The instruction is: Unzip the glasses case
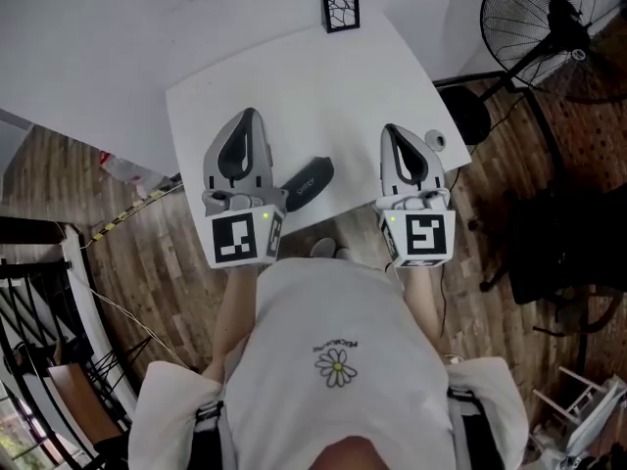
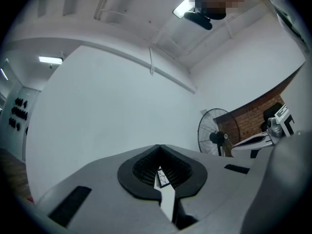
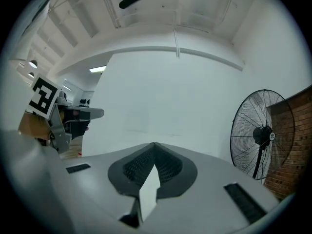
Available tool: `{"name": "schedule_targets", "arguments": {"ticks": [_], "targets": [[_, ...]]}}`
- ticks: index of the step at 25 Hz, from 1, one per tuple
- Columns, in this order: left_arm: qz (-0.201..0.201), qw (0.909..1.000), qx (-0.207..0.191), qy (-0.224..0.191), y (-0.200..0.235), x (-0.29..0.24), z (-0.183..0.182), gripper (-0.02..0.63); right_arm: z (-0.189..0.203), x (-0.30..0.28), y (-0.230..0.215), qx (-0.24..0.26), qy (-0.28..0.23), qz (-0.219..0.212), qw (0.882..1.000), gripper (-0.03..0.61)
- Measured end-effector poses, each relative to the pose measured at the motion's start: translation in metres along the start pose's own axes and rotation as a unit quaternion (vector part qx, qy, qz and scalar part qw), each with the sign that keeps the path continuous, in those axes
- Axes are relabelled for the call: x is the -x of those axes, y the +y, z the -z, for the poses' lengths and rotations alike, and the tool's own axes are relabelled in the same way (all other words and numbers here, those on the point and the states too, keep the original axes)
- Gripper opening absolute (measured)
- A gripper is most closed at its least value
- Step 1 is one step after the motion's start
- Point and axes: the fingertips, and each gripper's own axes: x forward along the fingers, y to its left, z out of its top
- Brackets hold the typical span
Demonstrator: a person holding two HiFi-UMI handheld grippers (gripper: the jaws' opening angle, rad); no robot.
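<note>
Head view, nearest the camera: my white shirt (image 1: 333,302) with a daisy print (image 1: 337,366), and my forearms reaching forward from under it.

(a) White table (image 1: 353,76), its corner turned toward me, standing on wood-plank flooring (image 1: 167,292).

(b) Standing fan (image 1: 554,27) on the floor off the table's far right side, against a brick wall.

(c) My left gripper (image 1: 250,113), clenched: its dark pads meet at the tips and grasp nothing. Through the slit behind the tips only the table top and the marker card show. The marker cube (image 1: 245,235) sits at its rear, toward my body.

(d) My right gripper (image 1: 389,128), likewise clenched and empty, pads together at the tips, with its own marker cube (image 1: 421,237) behind.

(e) Glasses case (image 1: 308,183), dark and oblong, lying flat and slantwise on the table near its close edge. It lies between the two grippers, just beside the body of the left one and well apart from the right. Neither gripper touches it. Whether its zip is done up I cannot tell.

(f) Square marker card (image 1: 341,10) at the table's far edge.

(g) Small round object (image 1: 436,141) at the table's right edge, just beside the right gripper.

Pose: both hands hold the grippers side by side, roughly parallel, jaws pointing away from me toward the white wall rather than down at the table.
</note>
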Motion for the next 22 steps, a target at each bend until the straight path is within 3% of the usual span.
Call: {"name": "schedule_targets", "arguments": {"ticks": [22], "targets": [[-0.013,0.9997,0.019,-0.013,0.015,0.008,-0.001,0.012,-0.001,-0.001,0.001,0.03,0.025,0.017,0.999,0.006]]}}
